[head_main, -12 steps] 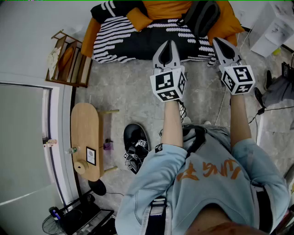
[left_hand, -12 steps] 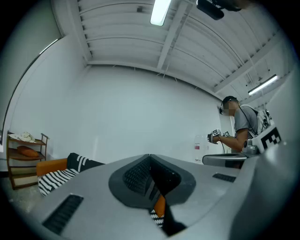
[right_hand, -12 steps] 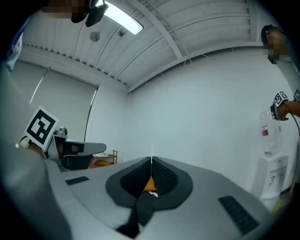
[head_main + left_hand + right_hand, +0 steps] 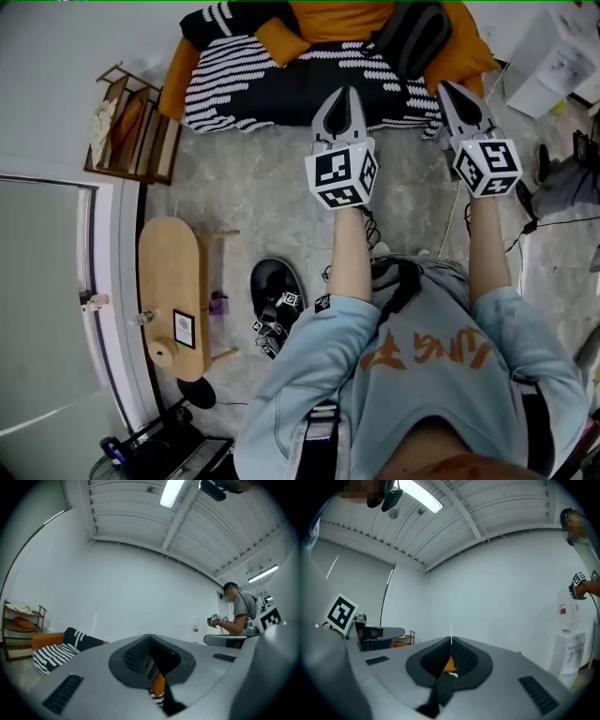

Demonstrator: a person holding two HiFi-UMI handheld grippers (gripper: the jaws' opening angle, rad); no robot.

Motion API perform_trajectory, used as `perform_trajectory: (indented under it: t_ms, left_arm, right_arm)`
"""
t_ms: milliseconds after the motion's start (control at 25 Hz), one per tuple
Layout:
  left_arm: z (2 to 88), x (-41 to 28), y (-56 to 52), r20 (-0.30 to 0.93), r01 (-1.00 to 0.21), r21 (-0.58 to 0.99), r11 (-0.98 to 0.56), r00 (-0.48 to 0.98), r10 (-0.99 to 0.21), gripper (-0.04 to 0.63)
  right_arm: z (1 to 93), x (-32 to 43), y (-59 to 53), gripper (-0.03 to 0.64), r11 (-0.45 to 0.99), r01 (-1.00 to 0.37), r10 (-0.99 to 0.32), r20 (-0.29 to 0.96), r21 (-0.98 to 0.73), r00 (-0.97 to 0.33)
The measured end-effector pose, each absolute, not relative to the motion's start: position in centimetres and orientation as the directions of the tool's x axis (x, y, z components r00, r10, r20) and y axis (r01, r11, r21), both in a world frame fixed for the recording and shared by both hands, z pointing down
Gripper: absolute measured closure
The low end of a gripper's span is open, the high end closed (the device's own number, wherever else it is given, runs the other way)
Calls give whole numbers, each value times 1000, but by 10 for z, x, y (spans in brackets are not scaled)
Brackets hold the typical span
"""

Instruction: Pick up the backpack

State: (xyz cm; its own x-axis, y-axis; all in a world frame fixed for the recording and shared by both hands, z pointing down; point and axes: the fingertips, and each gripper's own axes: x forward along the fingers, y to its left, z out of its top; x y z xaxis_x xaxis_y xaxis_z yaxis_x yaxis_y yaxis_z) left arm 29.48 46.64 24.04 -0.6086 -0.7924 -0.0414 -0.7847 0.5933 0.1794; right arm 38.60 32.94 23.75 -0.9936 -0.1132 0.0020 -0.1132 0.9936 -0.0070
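The dark grey backpack [image 4: 412, 33] lies on the orange sofa [image 4: 464, 47] at the far end of the floor, beside a black-and-white striped blanket [image 4: 253, 80]. My left gripper [image 4: 341, 92] is held out level over the floor in front of the sofa's edge, shut and empty. My right gripper [image 4: 450, 88] is level beside it, below and right of the backpack, also shut and empty. In the left gripper view the closed left gripper [image 4: 150, 637] points at a white wall, with the blanket [image 4: 56, 656] low at the left. The right gripper view shows the closed right gripper [image 4: 451, 641] in front of the same wall.
A wooden shelf [image 4: 131, 117] stands left of the sofa. A small wooden table [image 4: 171, 291] and a black sandal [image 4: 277, 300] are on the floor at my left. White boxes [image 4: 562, 56], cables and dark gear [image 4: 562, 183] lie at the right. Another person [image 4: 239, 611] stands far off.
The head view has shifted slightly. Both grippers keep their place in front of the sofa and stay shut.
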Motion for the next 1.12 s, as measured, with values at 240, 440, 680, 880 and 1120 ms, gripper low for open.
perform_trajectory:
  t_ms: [240,440,680,880,1120]
  left_arm:
    - [254,283,480,-42,-786,240,570,-595,-803,572]
    - [244,274,486,-78,-787,258,560,-595,-800,572]
    - [237,247,515,-109,-748,284,600,-647,-755,572]
    - [232,228,531,-155,-718,311,622,-685,-712,572]
    - [223,199,524,-196,-723,329,608,-682,-705,572]
  right_arm:
    - [245,385,334,588,989,-148,-149,43,27,-988]
    - [223,374,334,588,987,-148,-150,22,66,-988]
    - [208,348,347,588,988,-108,-111,18,111,-994]
    - [191,324,351,588,987,-66,-65,-11,149,-998]
    - [182,295,340,588,986,-48,-43,-35,161,-998]
